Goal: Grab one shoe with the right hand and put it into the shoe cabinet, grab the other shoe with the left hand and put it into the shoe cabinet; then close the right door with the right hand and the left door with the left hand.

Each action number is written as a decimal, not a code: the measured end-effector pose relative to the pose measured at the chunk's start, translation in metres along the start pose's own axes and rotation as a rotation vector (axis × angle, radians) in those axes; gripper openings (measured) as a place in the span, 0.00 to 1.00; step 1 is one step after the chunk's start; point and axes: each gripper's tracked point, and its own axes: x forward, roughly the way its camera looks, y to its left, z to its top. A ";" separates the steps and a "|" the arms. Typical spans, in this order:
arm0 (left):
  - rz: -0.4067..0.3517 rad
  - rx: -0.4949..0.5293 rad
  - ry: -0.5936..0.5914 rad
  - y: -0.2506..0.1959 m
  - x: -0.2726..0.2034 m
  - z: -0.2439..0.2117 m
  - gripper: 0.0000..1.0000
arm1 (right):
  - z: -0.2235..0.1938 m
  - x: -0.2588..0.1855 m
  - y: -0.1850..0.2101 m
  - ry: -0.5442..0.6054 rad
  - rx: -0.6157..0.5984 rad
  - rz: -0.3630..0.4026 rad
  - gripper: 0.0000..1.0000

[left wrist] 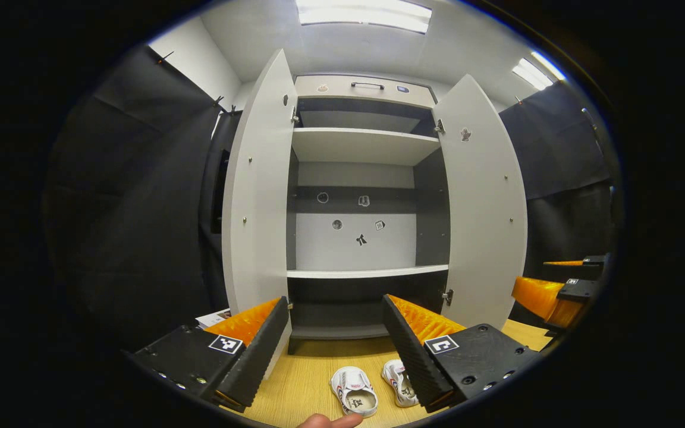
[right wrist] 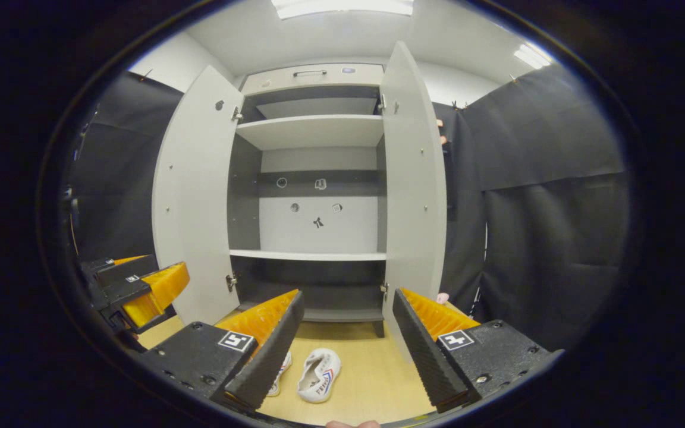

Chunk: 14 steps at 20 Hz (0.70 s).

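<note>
Both the left gripper (left wrist: 335,351) and right gripper (right wrist: 347,351) are hovering with jaws spread wide (gripping nothing), facing the open shoe cabinet (left wrist: 360,199); two shoes (left wrist: 354,389) are lying at 6 o'clock

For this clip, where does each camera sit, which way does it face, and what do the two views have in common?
Left gripper view: rides the left gripper, facing the open cabinet; own open fingers, a fingertip below, the right gripper at the right edge.
Right gripper view: rides the right gripper, facing the cabinet; own open fingers, left gripper at left.
Shared: cabinet, both doors open, two shoes on the floor.
</note>
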 end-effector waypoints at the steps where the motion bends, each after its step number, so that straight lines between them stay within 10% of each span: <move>1: -0.001 -0.001 -0.003 0.000 0.001 0.000 0.95 | -0.007 0.004 0.005 0.018 0.002 0.014 0.98; 14: 0.071 0.028 0.040 0.040 0.002 -0.022 0.95 | -0.181 0.067 0.066 0.399 -0.019 0.159 0.98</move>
